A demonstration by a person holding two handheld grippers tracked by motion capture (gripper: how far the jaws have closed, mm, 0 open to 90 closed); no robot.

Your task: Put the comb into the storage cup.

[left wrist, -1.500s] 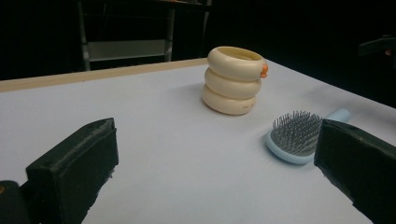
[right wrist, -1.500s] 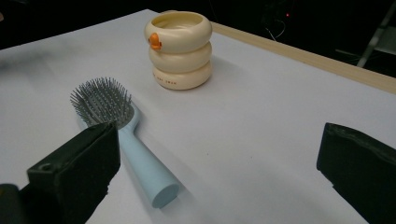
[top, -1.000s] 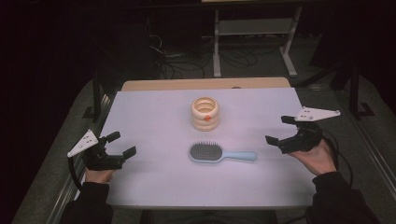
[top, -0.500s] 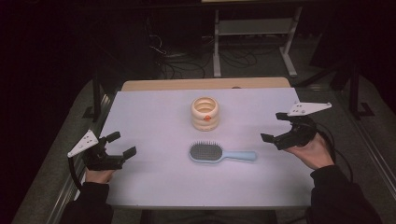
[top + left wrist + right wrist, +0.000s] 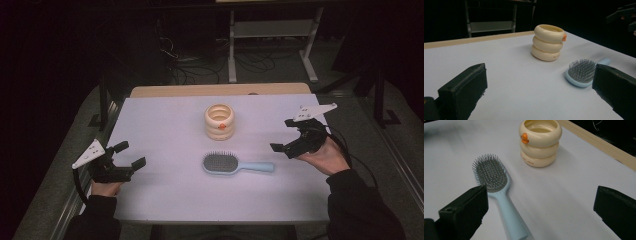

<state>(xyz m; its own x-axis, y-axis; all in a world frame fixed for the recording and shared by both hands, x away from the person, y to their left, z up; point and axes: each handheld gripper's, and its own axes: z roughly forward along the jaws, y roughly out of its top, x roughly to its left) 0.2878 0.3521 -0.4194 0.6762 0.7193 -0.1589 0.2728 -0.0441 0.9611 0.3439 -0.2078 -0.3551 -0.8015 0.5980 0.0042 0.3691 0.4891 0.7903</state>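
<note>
We see a big white table (image 5: pixel 165 125) with two things set near its middle, where both of our hands can get to them. The table top is flat and bare around them, so nothing gets in the way.

Our left claw (image 5: pixel 125 161) sits low at about 8 o'clock on the table, near the edge. Its two black jaws are wide apart and hold nothing. It looks like it is just waiting there.

Our right claw (image 5: pixel 290 135) is up in the air at about 3 o'clock. Its jaws are wide apart too, and they hold nothing. It points at the brush handle, so we think it may be getting ready to pick up the brush.

The cream cup (image 5: pixel 220 121) stands up straight at about 12 o'clock from the middle. It looks like three fat rings in a stack, with a small orange bump on one side. From the right claw's camera we look down into it, and it seems empty (image 5: pixel 540 130).

The blue hairbrush (image 5: pixel 237 164) lies flat just in front of the cup, not touching it. Its bristles point up and its handle points to 3 o'clock, toward our right claw.
</note>
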